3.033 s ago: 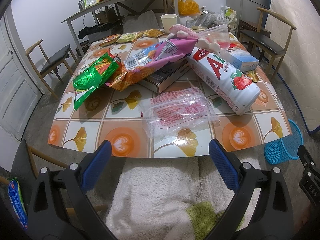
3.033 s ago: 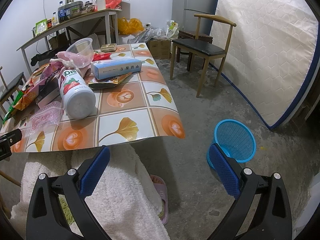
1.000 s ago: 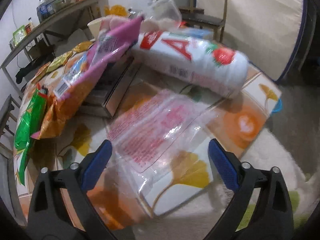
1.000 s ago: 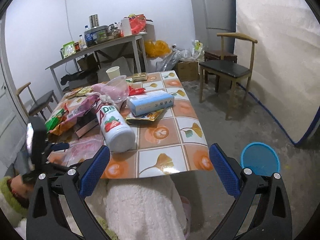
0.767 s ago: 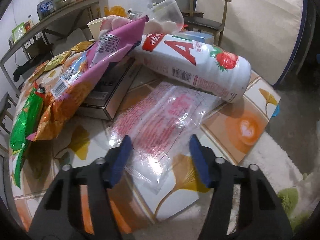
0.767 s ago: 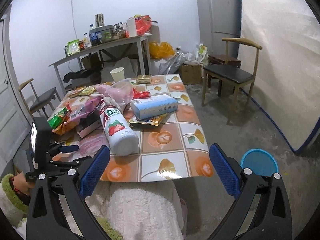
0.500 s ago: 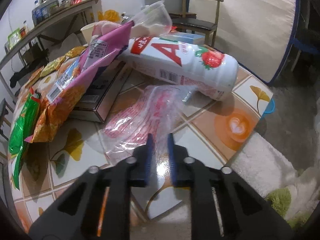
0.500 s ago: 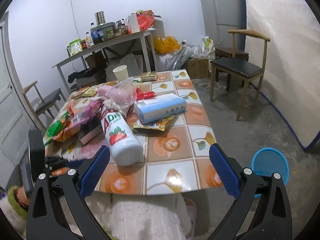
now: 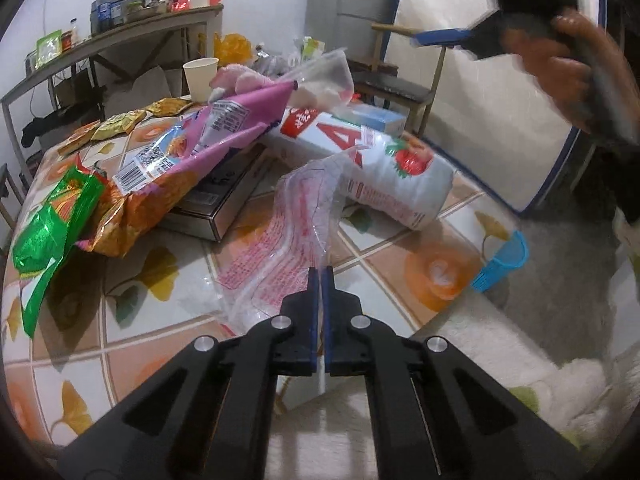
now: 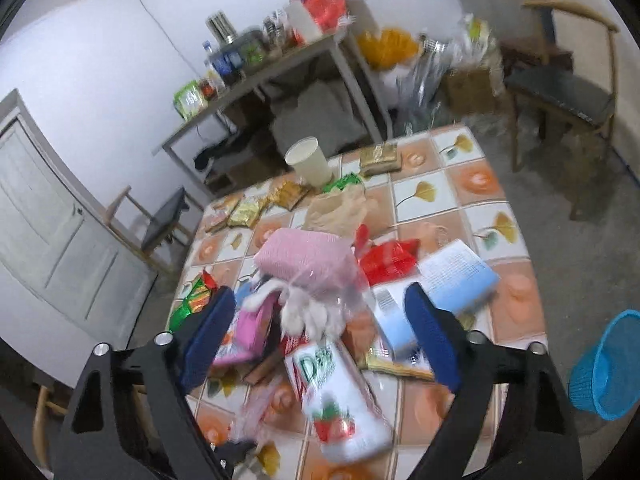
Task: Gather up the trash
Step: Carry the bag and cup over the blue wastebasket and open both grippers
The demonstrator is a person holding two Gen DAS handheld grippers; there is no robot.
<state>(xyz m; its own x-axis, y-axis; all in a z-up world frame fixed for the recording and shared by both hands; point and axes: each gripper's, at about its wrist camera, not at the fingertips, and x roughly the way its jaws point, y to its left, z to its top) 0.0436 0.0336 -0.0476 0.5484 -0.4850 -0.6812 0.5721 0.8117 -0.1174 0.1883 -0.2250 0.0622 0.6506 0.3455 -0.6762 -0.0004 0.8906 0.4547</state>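
My left gripper [image 9: 319,276] is shut on the near edge of a clear plastic wrapper with red print [image 9: 292,232], lifting it off the tiled table [image 9: 400,280]. My right gripper [image 10: 316,328] is open and empty, held high above the table over a clear bag of pink and white stuff [image 10: 308,268]. It also shows in the left wrist view [image 9: 472,12], up at the top right in a hand. A blue mesh trash basket [image 10: 604,368] stands on the floor right of the table, also seen in the left wrist view [image 9: 500,264].
A big white bottle with a strawberry label [image 9: 376,168] lies on the table beside the wrapper. Pink and orange snack bags [image 9: 168,168], a green bag [image 9: 48,232], a flat box [image 9: 224,196], a blue tissue box [image 10: 452,276] and a paper cup [image 10: 308,160] crowd the table. Chairs stand around.
My left gripper moved onto the clear wrapper, closed on it and lifted its edge. My right gripper rose and swung over the table from the right.
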